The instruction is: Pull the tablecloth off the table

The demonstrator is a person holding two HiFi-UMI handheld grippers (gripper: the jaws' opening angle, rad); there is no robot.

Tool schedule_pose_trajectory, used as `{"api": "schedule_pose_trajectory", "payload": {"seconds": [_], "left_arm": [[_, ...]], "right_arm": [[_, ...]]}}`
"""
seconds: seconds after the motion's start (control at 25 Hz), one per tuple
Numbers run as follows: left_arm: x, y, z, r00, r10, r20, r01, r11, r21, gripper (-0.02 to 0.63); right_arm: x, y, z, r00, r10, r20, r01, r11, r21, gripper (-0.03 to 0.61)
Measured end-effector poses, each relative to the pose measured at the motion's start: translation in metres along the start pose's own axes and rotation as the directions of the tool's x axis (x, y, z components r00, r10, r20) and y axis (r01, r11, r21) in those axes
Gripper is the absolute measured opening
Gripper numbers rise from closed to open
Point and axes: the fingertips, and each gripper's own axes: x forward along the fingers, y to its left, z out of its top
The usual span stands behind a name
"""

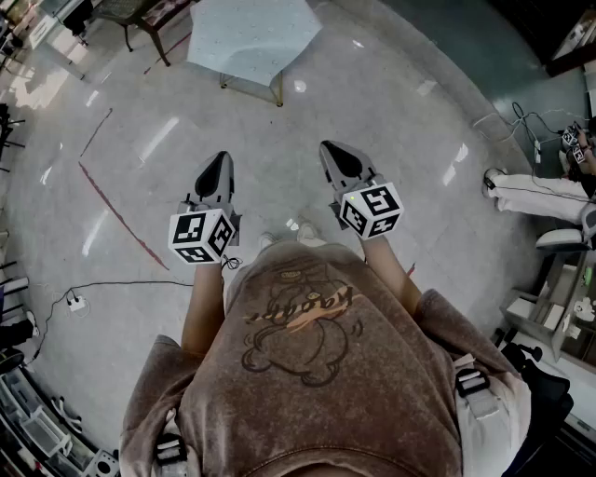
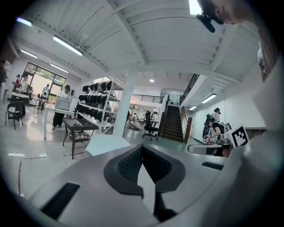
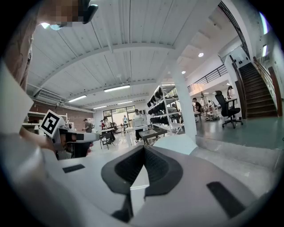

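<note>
A small table draped in a pale tablecloth stands on the shiny floor, well ahead of me at the top of the head view. It also shows just beyond the jaws as a pale tablecloth in the left gripper view and a pale tablecloth in the right gripper view. My left gripper and right gripper are held side by side at waist height, pointing toward the table and far short of it. Both are shut with nothing between the jaws, as the left gripper and right gripper show close up.
A dark side table stands left of the draped one. A power strip with cable lies on the floor at left, near red floor lines. A seated person and shelving are at right.
</note>
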Motion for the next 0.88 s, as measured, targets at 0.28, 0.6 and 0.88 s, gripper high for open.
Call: {"api": "schedule_pose_trajectory", "payload": {"seconds": [0.28,0.6,0.88], "left_arm": [[-0.003,0.003,0.005,0.999,-0.045,-0.004,0.045,0.999,0.002,0.018],[-0.002,0.021,-0.005,0.996,-0.087,-0.020,0.088,0.996,0.005,0.018],[0.007,0.027,0.001,0.993,-0.116,-0.007,0.116,0.993,0.007,0.018]], "right_arm": [[-0.003,0.013,-0.001,0.999,-0.003,0.032,0.002,1.000,0.029,0.006],[-0.011,0.019,-0.023,0.995,-0.092,0.045,0.090,0.995,0.050,0.006],[0.005,0.025,-0.022,0.993,-0.105,0.046,0.103,0.993,0.057,0.006]]}}
